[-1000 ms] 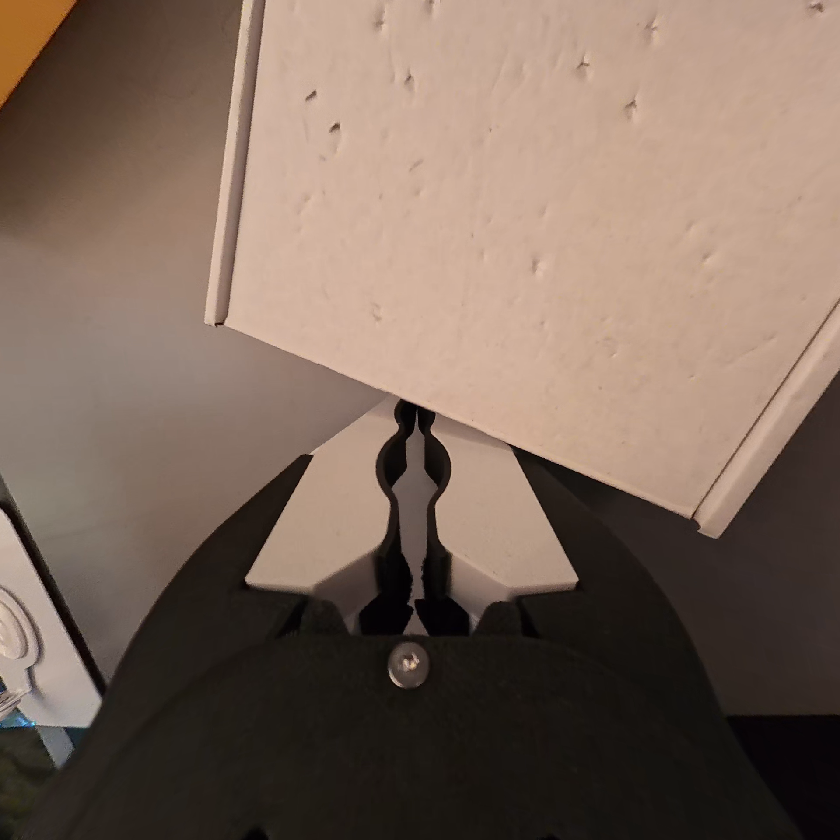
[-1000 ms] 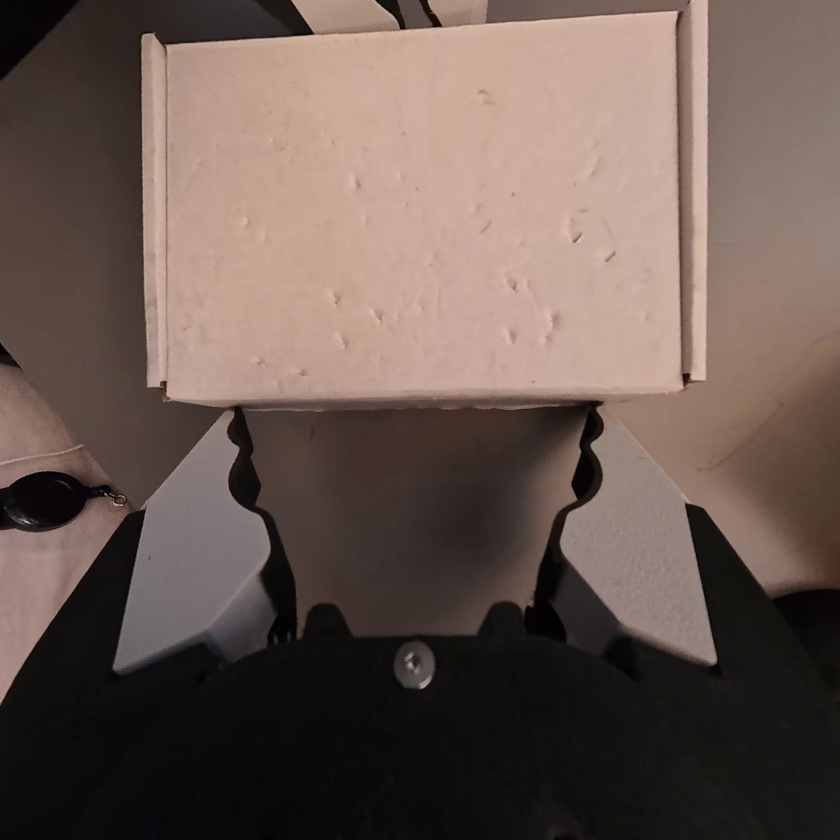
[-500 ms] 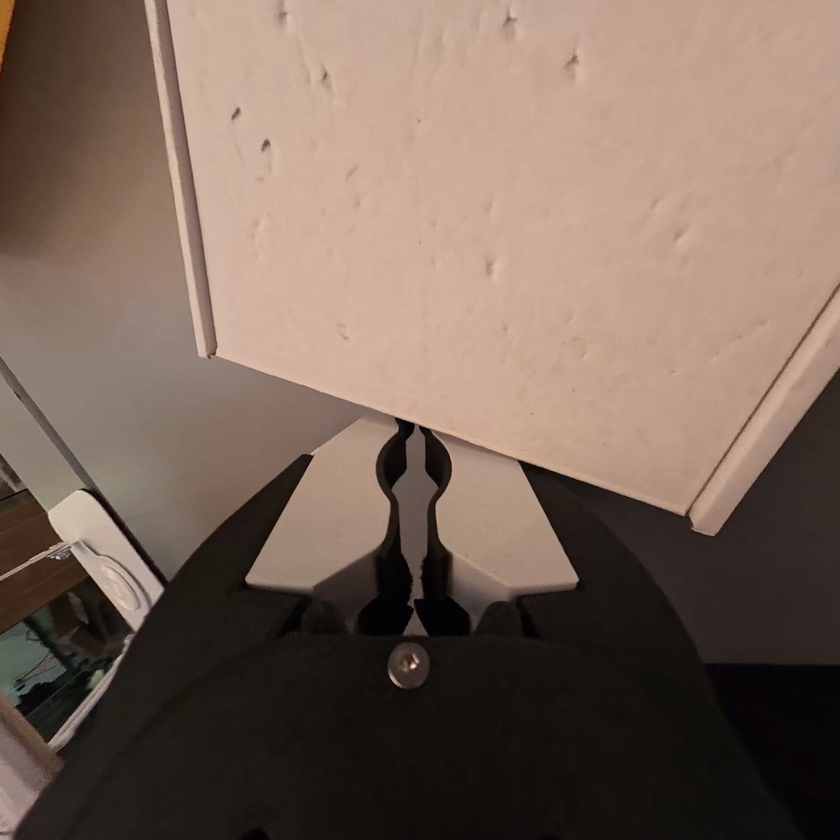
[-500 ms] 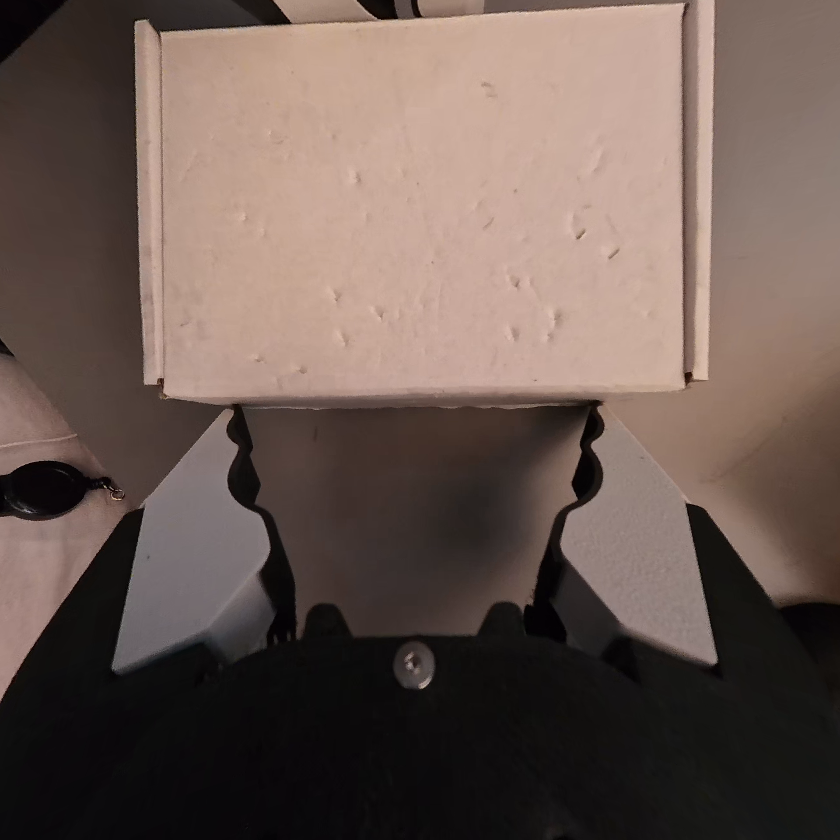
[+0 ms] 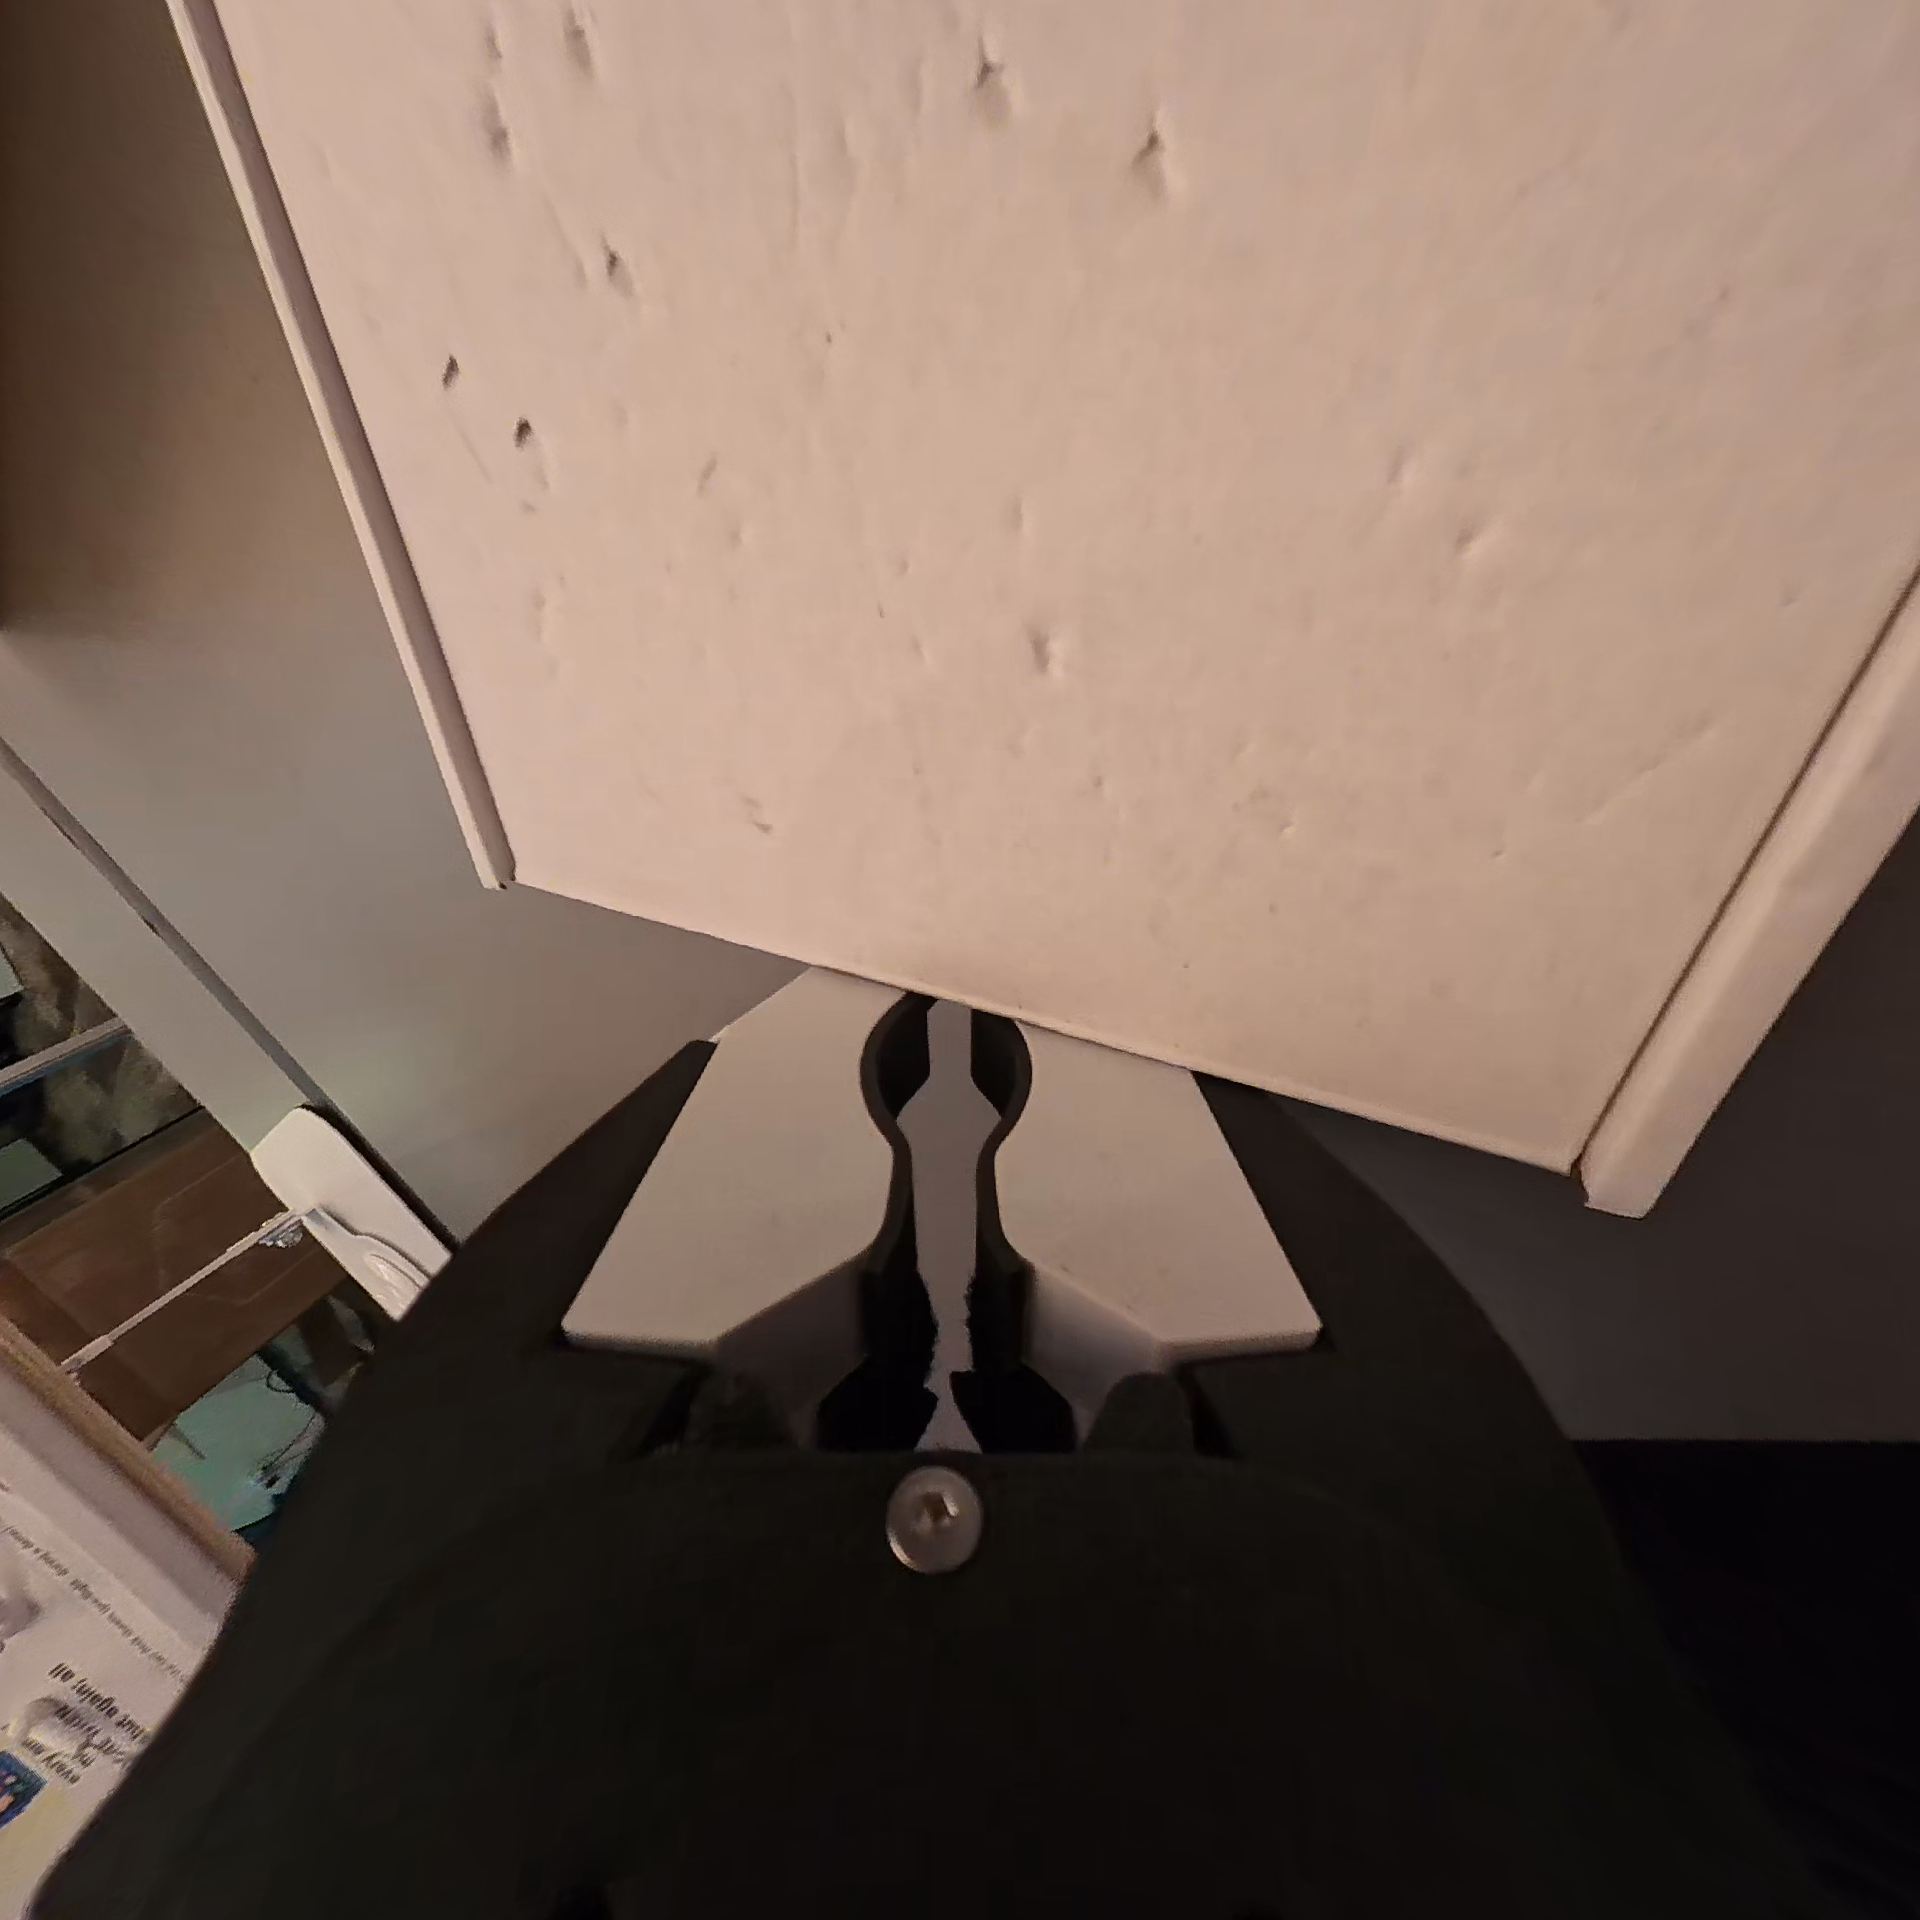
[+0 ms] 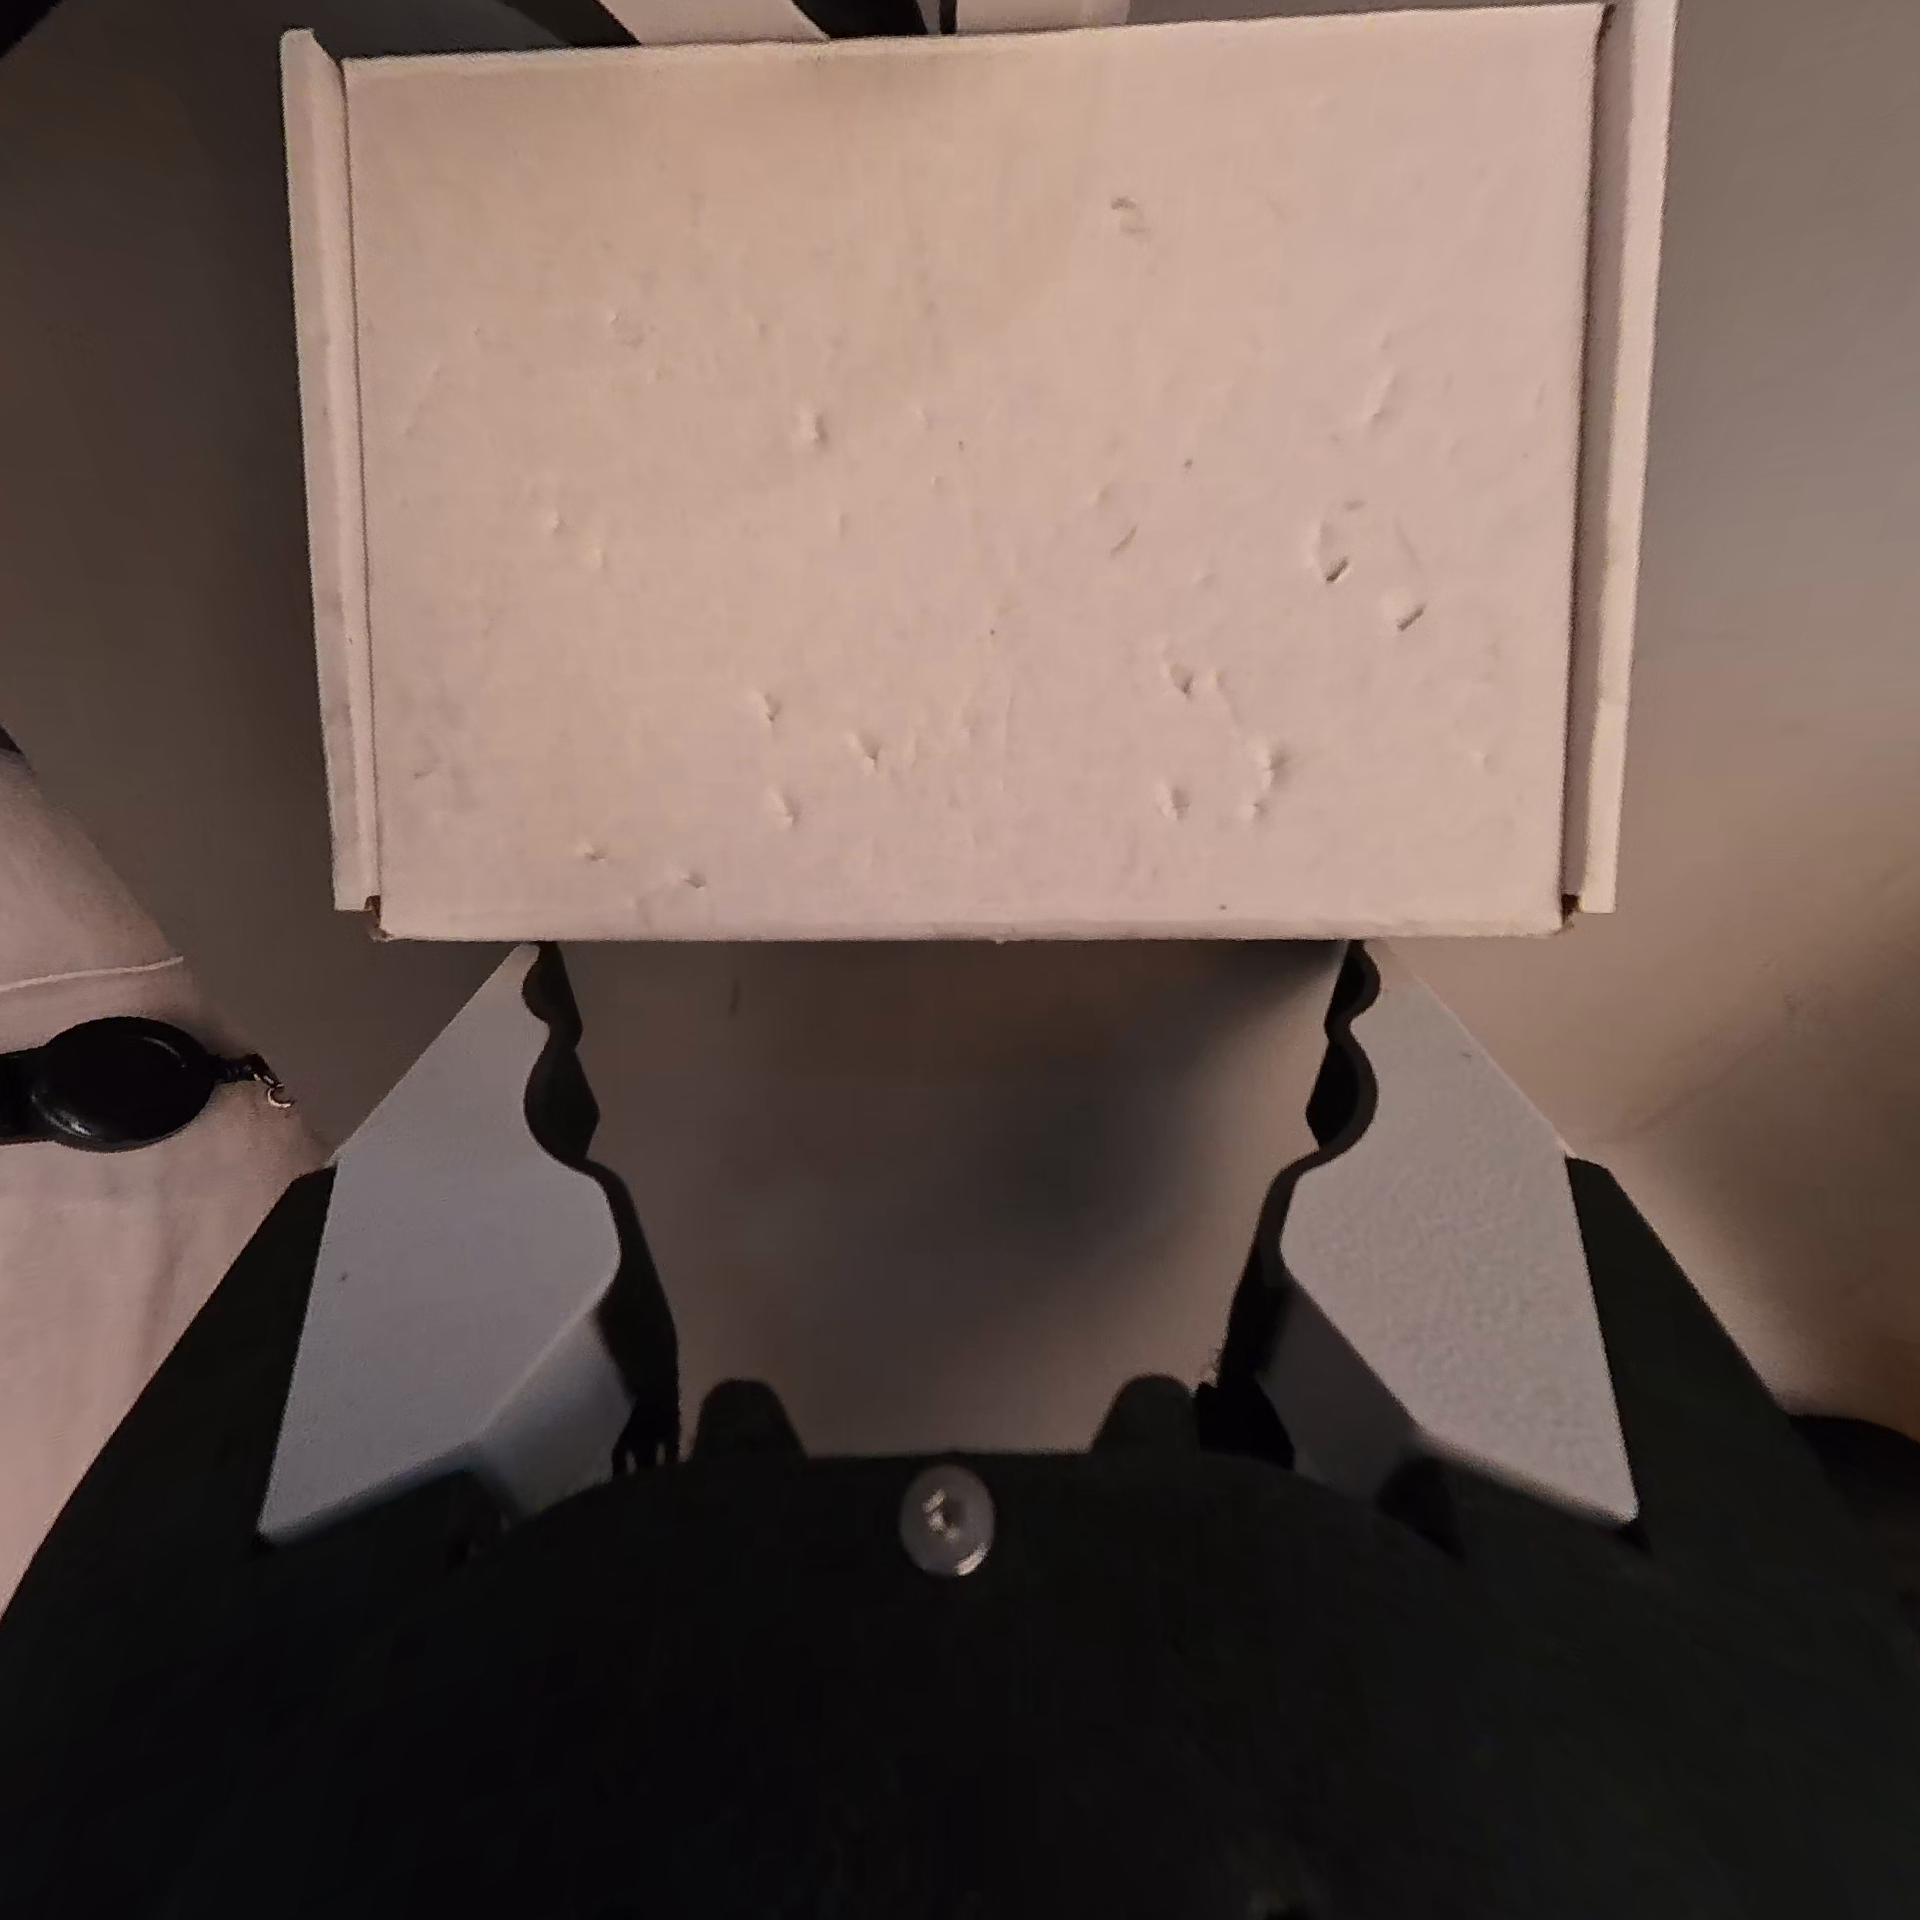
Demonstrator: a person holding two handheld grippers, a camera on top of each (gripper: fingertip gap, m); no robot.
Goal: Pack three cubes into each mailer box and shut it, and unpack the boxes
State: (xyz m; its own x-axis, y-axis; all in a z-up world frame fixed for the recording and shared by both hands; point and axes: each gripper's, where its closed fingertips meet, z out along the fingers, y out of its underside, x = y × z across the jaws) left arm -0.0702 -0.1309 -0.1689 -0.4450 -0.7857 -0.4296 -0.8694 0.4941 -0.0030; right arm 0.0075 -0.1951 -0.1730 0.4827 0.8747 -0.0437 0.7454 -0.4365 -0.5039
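Note:
One white mailer box, lid shut and dented, fills both views (image 5: 1091,468) (image 6: 966,499). My left gripper (image 5: 945,1013) is shut at the box's near edge in its view, with a thin white strip of the box pinched between its fingers. My right gripper (image 6: 951,961) is open wide. Its fingertips (image 6: 540,966) reach the opposite edge of the box, and I cannot tell whether they touch it. The left gripper's tips show at the top of the right wrist view (image 6: 935,8). No cubes are in view.
The grey table (image 6: 935,1195) lies under the box. A black badge reel (image 6: 104,1081) lies on pale cloth (image 6: 94,1247) at the left. In the left wrist view a white device (image 5: 343,1216) and a printed carton (image 5: 73,1714) sit beyond the table's edge.
The left wrist view has swung, and the box has turned and come nearer in it. Things off the table's left edge have come into view. The right gripper has stayed open at the box.

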